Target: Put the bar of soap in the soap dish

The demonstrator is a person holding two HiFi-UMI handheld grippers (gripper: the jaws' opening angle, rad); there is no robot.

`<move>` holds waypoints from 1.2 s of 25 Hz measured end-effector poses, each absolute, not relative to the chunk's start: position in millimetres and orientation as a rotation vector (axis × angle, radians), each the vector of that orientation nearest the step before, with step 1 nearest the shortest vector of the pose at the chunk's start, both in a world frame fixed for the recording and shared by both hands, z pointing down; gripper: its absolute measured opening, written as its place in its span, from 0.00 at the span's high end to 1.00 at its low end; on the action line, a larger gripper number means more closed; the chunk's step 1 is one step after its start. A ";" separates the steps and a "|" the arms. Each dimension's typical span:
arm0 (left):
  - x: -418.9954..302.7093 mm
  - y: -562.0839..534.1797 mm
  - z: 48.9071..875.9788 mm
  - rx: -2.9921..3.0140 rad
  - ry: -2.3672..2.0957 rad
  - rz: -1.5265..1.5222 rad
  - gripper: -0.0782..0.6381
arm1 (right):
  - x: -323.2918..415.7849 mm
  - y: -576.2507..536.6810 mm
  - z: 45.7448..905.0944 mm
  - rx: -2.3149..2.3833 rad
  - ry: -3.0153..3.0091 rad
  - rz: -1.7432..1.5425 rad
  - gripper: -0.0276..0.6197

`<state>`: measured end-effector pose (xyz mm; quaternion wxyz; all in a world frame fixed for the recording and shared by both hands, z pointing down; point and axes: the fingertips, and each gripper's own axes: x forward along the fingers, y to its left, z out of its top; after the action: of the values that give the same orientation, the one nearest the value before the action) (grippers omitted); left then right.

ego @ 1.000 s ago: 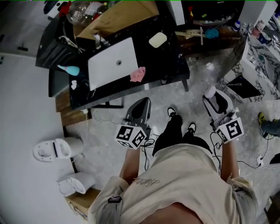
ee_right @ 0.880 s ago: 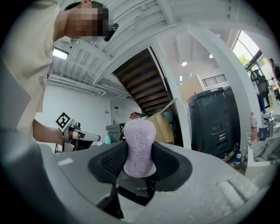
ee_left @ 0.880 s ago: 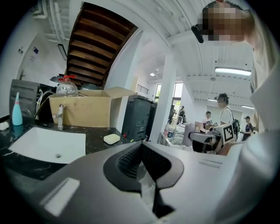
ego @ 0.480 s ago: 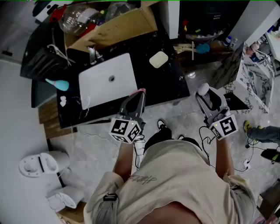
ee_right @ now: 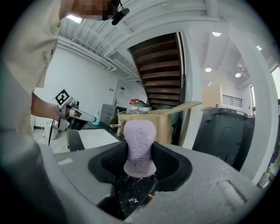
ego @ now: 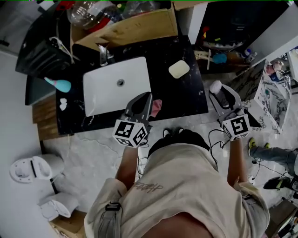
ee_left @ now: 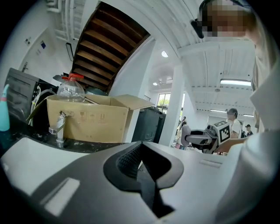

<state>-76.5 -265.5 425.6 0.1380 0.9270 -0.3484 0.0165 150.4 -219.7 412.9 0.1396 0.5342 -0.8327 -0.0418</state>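
Note:
A pale lilac bar of soap (ee_right: 140, 146) stands upright between the jaws of my right gripper (ee_right: 140, 162), which is shut on it. In the head view this gripper (ego: 216, 91) hovers just off the black counter's right front corner, the soap (ego: 215, 86) at its tip. A cream soap dish (ego: 179, 69) lies on the counter (ego: 177, 100), ahead and to the left of it. My left gripper (ego: 143, 97) hangs over the counter's front edge, jaws shut and empty (ee_left: 142, 164), partly covering a pink cloth (ego: 157, 106).
A white sink basin (ego: 116, 86) with a chrome tap (ego: 104, 56) fills the counter's left half. Behind it stand a cardboard box (ego: 130, 28) and a clear bottle (ego: 88, 11). A teal bottle (ego: 60, 84) lies at the left. White appliances (ego: 30, 167) sit on the floor.
The person has stepped up to the counter. Both grippers came forward: the left now reaches over the front edge by the pink cloth, the right carries the soap near the corner.

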 end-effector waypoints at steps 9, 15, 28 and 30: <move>-98.7 -294.1 427.1 2.582 -1.177 0.092 0.87 | 114.5 -306.5 457.6 1.022 -2.299 -0.290 0.67; -86.1 -306.5 429.1 2.548 -1.232 0.112 0.87 | 103.6 -358.3 500.0 0.673 -2.138 -0.459 0.67; -76.7 -319.7 447.9 2.455 -1.321 0.148 0.87 | 83.6 -390.3 593.8 0.156 -1.930 -0.512 0.67; -76.0 -321.5 450.9 2.443 -1.329 0.155 0.87 | 79.9 -387.3 603.8 0.087 -1.910 -0.491 0.67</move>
<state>-76.0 -321.5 450.9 0.1774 0.8632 -0.4695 0.0548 79.9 -387.3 603.8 0.5511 0.0366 -0.8074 -0.2074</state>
